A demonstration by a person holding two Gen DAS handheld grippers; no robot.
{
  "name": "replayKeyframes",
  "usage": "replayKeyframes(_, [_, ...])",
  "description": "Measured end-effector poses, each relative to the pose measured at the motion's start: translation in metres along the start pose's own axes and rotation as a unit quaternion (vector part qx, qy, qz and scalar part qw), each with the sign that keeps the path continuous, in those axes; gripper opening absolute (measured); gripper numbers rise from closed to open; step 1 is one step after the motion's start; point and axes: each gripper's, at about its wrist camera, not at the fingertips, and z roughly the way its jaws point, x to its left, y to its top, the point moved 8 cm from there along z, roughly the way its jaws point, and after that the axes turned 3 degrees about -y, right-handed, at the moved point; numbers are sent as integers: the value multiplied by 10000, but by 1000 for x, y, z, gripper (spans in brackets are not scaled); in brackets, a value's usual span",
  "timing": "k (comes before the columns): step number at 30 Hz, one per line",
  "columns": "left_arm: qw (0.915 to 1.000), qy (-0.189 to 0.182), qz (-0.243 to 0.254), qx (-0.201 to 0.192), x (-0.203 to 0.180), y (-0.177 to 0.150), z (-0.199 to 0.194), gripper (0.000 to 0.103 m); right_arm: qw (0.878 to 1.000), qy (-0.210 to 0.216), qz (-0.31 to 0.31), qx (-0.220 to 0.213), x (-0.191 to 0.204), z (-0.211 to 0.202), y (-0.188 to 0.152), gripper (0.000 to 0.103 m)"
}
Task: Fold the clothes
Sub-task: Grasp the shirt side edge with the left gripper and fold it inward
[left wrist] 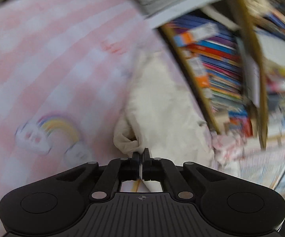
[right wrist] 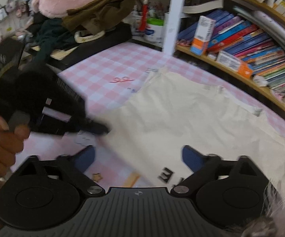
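We pinch the cream garment (right wrist: 182, 118) at its edge with our left gripper (left wrist: 142, 154); our right gripper (right wrist: 138, 158) hangs wide above it. No fold made yet.

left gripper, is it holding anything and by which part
Yes: the left gripper is shut on a bunched edge of the cream cotton garment. The right gripper holds nothing.

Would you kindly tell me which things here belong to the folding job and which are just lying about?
Part of the job:
- cream fabric garment with black letters
- left gripper, shut on its edge
- right gripper, open above it
- pink checked cloth underneath

Lying about:
- colourful shelved books
- pink plush toy
- brown and dark green clothes heap
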Motion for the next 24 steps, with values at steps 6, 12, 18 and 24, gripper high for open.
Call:
replayKeyframes(6, [9994, -50, 278, 183, -4, -4, -2, 0, 9987, 448, -235, 106, 18, 9, 3, 65])
replayKeyframes(12, [9964, -209, 756, 311, -22, -7, -1, 0, 9962, 567, -655, 81, 36, 24, 7, 62])
replayKeyframes(18, [9964, -93, 646, 540, -15, -9, 5, 6, 9951, 426, -854, 246, 38, 42, 2, 8])
replayKeyframes(24, [9981, -477, -16, 401, -3, 0, -6, 92, 9990, 208, -276, 277, 11, 44, 4, 3])
